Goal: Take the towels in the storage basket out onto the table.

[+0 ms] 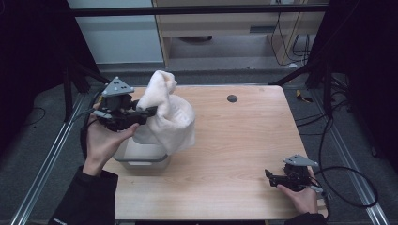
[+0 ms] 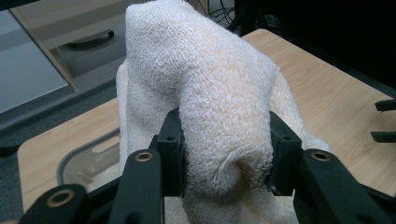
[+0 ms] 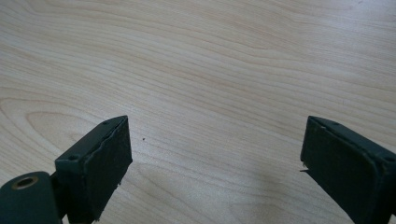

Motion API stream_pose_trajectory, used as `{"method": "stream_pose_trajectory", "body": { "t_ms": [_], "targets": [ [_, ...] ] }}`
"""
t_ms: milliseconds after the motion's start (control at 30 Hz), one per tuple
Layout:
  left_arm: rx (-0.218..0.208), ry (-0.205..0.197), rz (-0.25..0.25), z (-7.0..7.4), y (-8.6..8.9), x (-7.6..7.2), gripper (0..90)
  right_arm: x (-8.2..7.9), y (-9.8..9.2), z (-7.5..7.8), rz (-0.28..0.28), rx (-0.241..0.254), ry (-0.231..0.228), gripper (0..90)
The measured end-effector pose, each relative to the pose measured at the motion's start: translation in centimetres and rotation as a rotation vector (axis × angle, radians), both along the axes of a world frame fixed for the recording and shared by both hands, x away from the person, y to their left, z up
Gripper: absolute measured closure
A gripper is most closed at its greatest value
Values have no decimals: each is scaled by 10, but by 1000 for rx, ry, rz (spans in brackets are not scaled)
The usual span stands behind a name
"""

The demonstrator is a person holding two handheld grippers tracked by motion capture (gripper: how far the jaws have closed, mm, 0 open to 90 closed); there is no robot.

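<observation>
While the left gripper (image 2: 224, 163) pinches a thick fold of the towel (image 1: 166, 115) over the bin (image 1: 141, 159), the soft, light cloth probably droops; right gripper (image 3: 215, 163) gapes, empty.

I count one towel (image 1: 166, 117), cream, bunched over the bin. One bin (image 1: 141, 158), clear-grey plastic, near the table's left edge. One table (image 1: 234, 154), light wood. One dark round hole (image 1: 232, 98) in the tabletop, far side from the bin. Two grippers: my left gripper (image 1: 152, 111) right at the bin, my right gripper (image 1: 268, 177) well apart from the bin. Two hands, one per gripper.
</observation>
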State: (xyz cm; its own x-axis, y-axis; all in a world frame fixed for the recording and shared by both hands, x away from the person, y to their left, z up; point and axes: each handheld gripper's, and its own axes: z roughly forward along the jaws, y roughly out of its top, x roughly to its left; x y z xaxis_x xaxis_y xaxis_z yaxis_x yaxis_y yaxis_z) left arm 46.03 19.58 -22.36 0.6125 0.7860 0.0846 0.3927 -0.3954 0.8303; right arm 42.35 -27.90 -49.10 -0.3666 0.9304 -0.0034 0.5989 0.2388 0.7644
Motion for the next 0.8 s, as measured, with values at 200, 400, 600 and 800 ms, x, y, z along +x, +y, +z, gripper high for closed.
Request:
{"method": "stream_pose_trajectory", "body": {
  "t_ms": [200, 400, 600, 800],
  "targets": [
    [16, -9, -38, -2, -22, 3, 575, -1, 0, 1, -2, 8, 4, 88],
    [7, 4, -62, -8, -38, 4, 574, -1, -2, 1, -1, 8, -10, 88],
    [20, 22, -88, -19, -55, 8, 574, -2, -4, 1, -2, 9, -16, 88],
    [32, 31, -115, -26, -71, 10, 574, -3, -4, 2, -5, 16, -16, 88]
  ]
}}
